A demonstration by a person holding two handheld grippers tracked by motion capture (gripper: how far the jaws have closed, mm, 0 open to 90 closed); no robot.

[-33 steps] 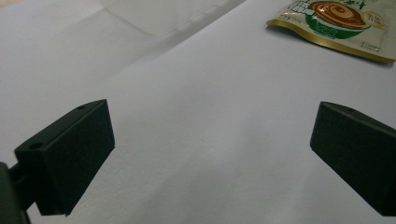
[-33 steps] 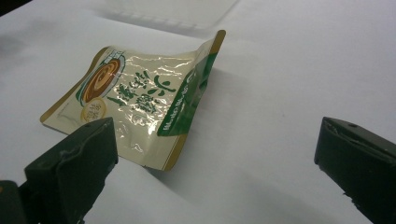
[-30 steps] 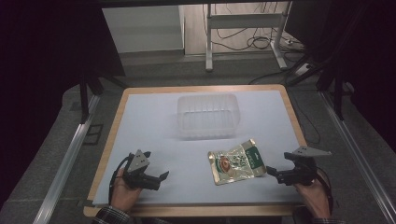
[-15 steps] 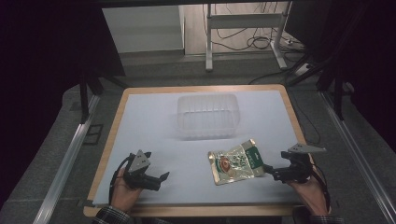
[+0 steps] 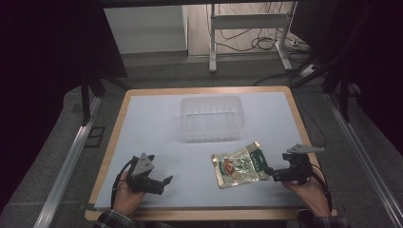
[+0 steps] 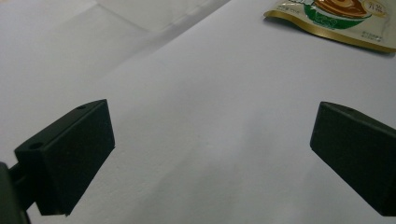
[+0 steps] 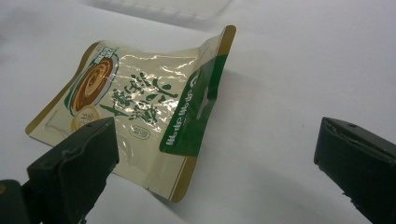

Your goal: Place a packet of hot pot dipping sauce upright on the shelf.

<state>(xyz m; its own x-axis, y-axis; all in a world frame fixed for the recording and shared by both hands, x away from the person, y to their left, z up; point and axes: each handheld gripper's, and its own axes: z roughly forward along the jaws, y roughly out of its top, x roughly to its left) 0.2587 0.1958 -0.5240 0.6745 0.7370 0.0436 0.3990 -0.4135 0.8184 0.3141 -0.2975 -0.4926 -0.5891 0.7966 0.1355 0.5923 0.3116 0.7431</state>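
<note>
A cream and green snack pouch (image 5: pixel 240 164) with gold edges lies flat on the white table top (image 5: pixel 157 128), front right of centre. My right gripper (image 5: pixel 271 172) sits just right of the pouch, open, jaws pointing at its green end. In the right gripper view the pouch (image 7: pixel 140 100) lies just ahead of the spread jaws, its green end lifted slightly. My left gripper (image 5: pixel 164 183) rests near the front left, open and holding nothing. The left gripper view has bare table between the jaws and the pouch (image 6: pixel 336 18) at the top right.
A clear plastic tub (image 5: pixel 211 118) stands at the middle back of the table. A wooden rim (image 5: pixel 299 118) frames the white surface. Metal rails run along both sides, and a desk frame with cables stands on the floor beyond.
My right gripper has moved left, closer to the pouch's green end. The left gripper and the pouch stay where they were.
</note>
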